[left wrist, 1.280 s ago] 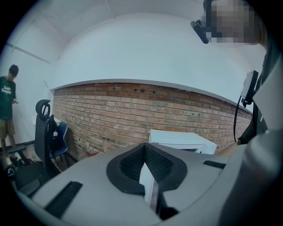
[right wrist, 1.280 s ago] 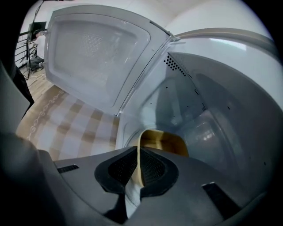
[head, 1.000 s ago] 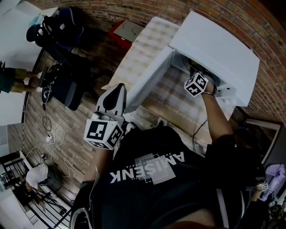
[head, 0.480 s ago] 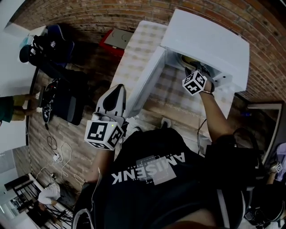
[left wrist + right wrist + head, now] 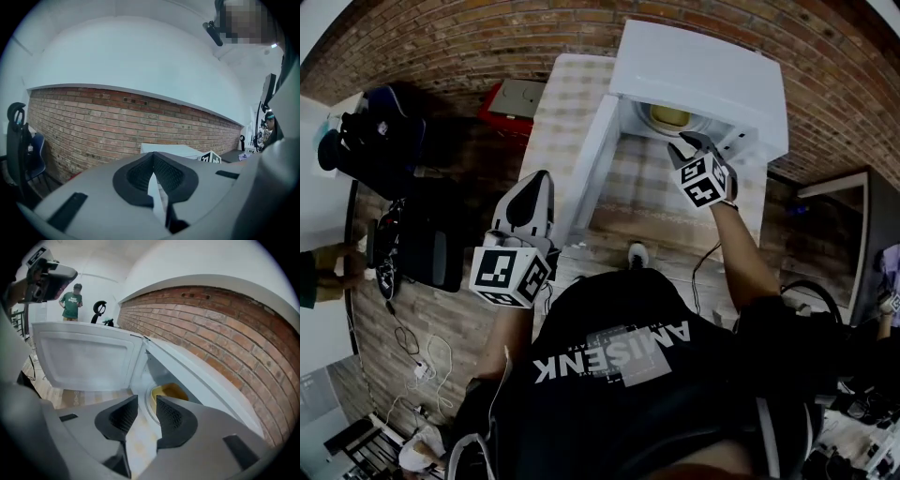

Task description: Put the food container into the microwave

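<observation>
The white microwave (image 5: 703,70) stands on a checked tablecloth with its door (image 5: 581,178) swung open to the left. The yellow food container (image 5: 668,117) rests inside on the turntable, also the yellow food container (image 5: 171,392) in the right gripper view. My right gripper (image 5: 686,142) sits just in front of the cavity; its jaws are open with nothing between them, right gripper (image 5: 146,399). My left gripper (image 5: 538,178) hovers left of the door edge, shut and empty, left gripper (image 5: 153,157).
The checked table (image 5: 567,103) stands against a brick wall (image 5: 469,37). A red box (image 5: 511,97) and dark bags (image 5: 375,141) lie on the floor at left. A dark cabinet (image 5: 853,234) stands at right. A person in a green shirt (image 5: 71,301) stands far behind the door.
My right gripper has drawn back out of the microwave cavity, and the yellow container now shows inside, free of the jaws. The left gripper has stayed much where it was.
</observation>
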A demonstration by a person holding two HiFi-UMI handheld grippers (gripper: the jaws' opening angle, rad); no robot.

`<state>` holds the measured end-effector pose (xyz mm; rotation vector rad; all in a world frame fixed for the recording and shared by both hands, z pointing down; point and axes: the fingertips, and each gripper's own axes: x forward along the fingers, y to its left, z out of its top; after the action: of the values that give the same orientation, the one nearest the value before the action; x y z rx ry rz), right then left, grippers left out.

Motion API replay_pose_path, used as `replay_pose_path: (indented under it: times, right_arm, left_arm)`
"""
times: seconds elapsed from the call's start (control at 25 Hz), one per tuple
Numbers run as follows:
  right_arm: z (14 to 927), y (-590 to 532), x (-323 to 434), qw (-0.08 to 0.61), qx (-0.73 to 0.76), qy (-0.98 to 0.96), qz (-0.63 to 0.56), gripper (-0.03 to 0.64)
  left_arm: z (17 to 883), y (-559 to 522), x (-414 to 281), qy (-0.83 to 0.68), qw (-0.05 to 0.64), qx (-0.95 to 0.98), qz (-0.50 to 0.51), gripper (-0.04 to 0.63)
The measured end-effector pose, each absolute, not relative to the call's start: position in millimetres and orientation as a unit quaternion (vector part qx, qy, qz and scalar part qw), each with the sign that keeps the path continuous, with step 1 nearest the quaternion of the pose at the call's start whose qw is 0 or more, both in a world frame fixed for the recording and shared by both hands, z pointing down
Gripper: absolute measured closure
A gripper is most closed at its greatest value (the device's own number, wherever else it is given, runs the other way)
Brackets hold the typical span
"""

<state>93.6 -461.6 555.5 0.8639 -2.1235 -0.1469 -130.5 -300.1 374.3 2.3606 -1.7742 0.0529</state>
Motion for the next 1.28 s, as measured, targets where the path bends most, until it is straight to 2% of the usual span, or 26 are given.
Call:
replay_pose_path:
  times: [0.24, 0.56, 1.28]
  right_arm:
    - [521, -423, 99, 0.375, 0.363, -0.852, -0.044, 0.485]
    - [457, -378, 100, 0.287, 0.407, -0.867, -0.027, 0.502]
    - [348, -283, 149, 0.147, 0.515, -0.844, -0.015, 0.524]
  left_arm:
    - [374, -290, -127, -0.578, 0.091, 0.811, 0.01, 0.584]
    - [378, -274, -125, -0.552, 0.093, 0.829, 0.011, 0.584]
    - [341, -261, -132, -0.524, 0.061, 0.849, -0.023, 0.584]
